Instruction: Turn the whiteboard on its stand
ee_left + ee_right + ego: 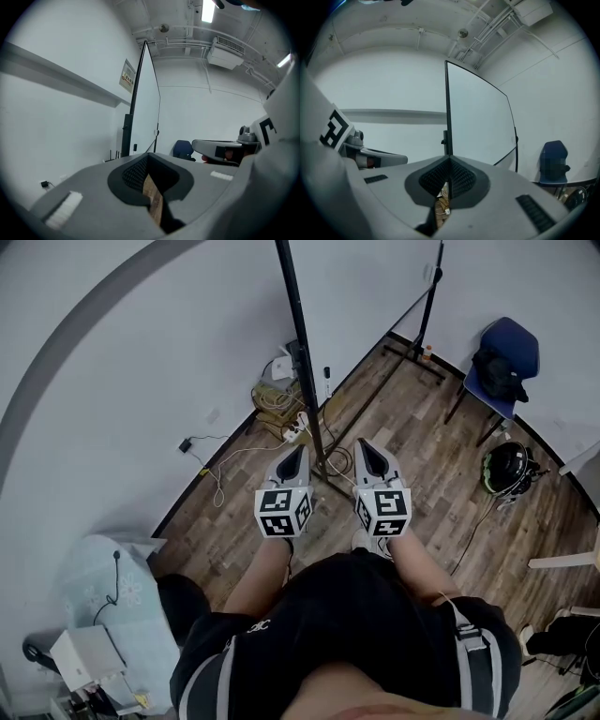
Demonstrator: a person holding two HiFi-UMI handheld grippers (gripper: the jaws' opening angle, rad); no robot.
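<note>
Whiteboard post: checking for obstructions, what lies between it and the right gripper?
Nothing; the right gripper view shows the post straight ahead of the shut right gripper, open air between.

The whiteboard (pixel 366 296) runs off the head view's top edge, so its upper part and post tops are cut off. Left of it, the wall sign (pixel 127 76) is too small to read. At its foot, the cable tangle (pixel 281 395) is too small to sort out. Right of it, the chair (pixel 554 161) is partly blurred. Before it, the person's hands are hidden behind the left gripper (pixel 302 448) and right gripper (pixel 362 442).
</note>
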